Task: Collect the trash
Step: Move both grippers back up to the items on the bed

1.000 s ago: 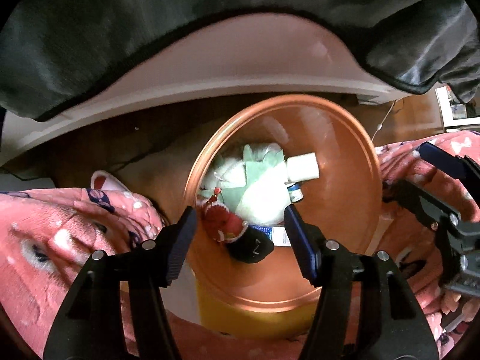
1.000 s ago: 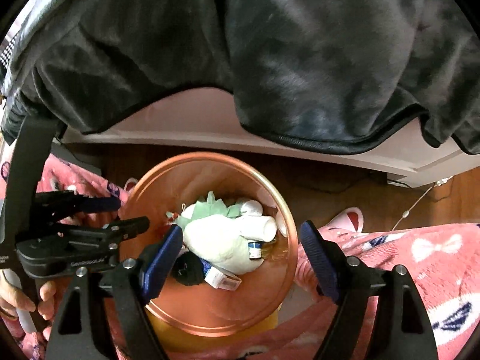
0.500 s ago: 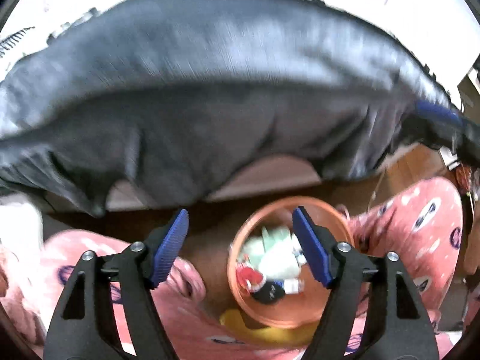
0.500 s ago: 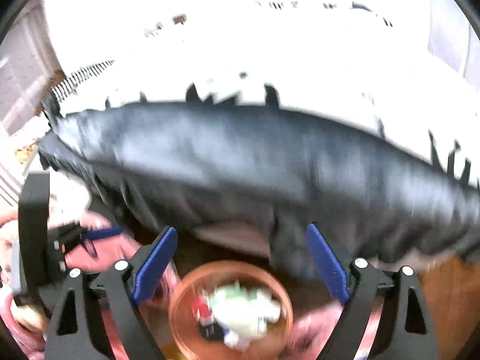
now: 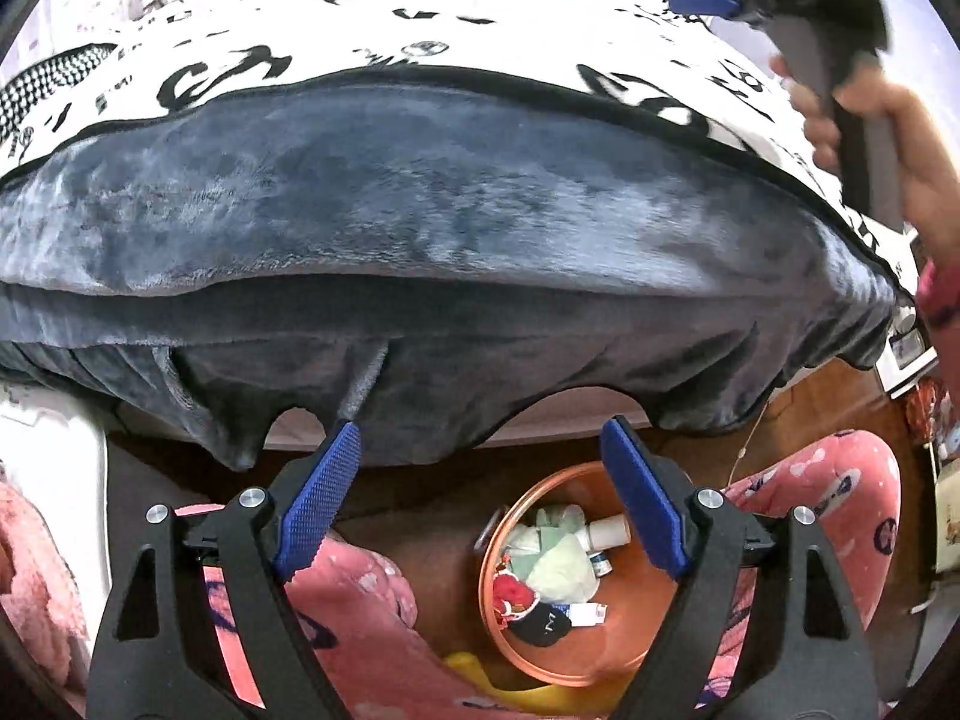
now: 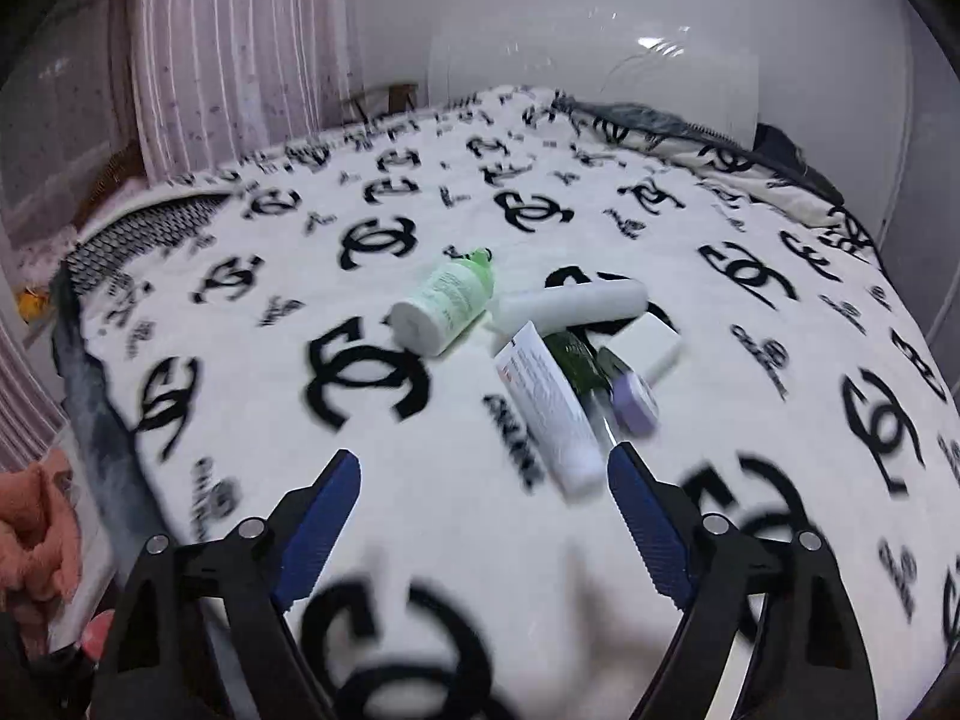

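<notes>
Two grippers are in view, both with jaws spread wide and nothing between the blue pads. The left gripper (image 5: 480, 480) has just been opening; it hangs above the copper-coloured waste bin (image 5: 606, 669), which stands on the dark floor between the person's pink-patterned trouser legs (image 5: 360, 612). Inside the bin lie a crumpled pale green wrapper (image 5: 561, 567), a white bottle (image 5: 609, 530), a red item (image 5: 513, 591), a black item (image 5: 545, 624) and a small white-and-blue box (image 5: 585, 613). A yellow object (image 5: 480, 669) shows just below the bin rim. Beyond the bin, the grey plush blanket edge (image 5: 420, 228) drapes over the bed side.

The right gripper (image 6: 483, 507), whose jaws have just been closing slightly, is over the white bedspread (image 6: 240, 360) printed with black logos. Ahead of its pads, the remaining trash lies in a loose cluster: a pale green bottle (image 6: 447, 306) on its side, a white cylinder (image 6: 573, 306) touching it, a white tube (image 6: 549, 408) nearest the right pad, a dark green bottle (image 6: 573, 360) partly under the tube, a white box (image 6: 648, 345) and a lilac cap (image 6: 633, 399). In the left wrist view, the person's right hand (image 5: 900, 138) grips the handle of the right gripper at upper right.
</notes>
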Action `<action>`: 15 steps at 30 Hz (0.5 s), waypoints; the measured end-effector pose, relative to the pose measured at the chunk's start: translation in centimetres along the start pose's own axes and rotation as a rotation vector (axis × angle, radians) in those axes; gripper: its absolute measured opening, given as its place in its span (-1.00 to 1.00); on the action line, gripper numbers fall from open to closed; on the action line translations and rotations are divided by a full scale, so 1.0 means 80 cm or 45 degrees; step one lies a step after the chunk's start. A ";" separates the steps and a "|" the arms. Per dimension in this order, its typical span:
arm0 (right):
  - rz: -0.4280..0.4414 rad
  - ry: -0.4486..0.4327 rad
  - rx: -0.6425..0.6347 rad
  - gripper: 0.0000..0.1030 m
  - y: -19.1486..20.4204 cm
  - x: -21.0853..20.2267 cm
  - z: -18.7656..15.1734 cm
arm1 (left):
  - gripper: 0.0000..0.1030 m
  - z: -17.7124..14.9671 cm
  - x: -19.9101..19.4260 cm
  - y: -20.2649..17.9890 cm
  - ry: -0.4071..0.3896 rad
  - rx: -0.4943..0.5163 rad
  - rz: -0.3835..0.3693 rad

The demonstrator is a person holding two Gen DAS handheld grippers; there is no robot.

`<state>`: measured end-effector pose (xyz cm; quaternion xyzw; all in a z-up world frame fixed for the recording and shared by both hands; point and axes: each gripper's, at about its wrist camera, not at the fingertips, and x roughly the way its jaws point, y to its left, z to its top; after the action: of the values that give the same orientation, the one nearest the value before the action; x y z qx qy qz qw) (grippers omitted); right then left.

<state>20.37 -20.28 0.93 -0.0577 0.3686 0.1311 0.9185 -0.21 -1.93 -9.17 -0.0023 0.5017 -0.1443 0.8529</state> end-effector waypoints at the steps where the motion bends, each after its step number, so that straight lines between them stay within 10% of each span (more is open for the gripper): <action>1: -0.026 0.021 -0.010 0.56 -0.001 0.013 0.007 | 0.56 0.002 0.003 0.004 0.008 -0.014 -0.007; 15: 0.117 0.209 0.007 0.15 -0.020 0.108 0.031 | 0.56 0.033 0.017 0.038 0.031 -0.122 -0.047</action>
<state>28.47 -19.61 -3.19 -0.0488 0.4453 0.1671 0.8783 3.40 0.29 -9.45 -0.0508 0.5181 -0.1357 0.8429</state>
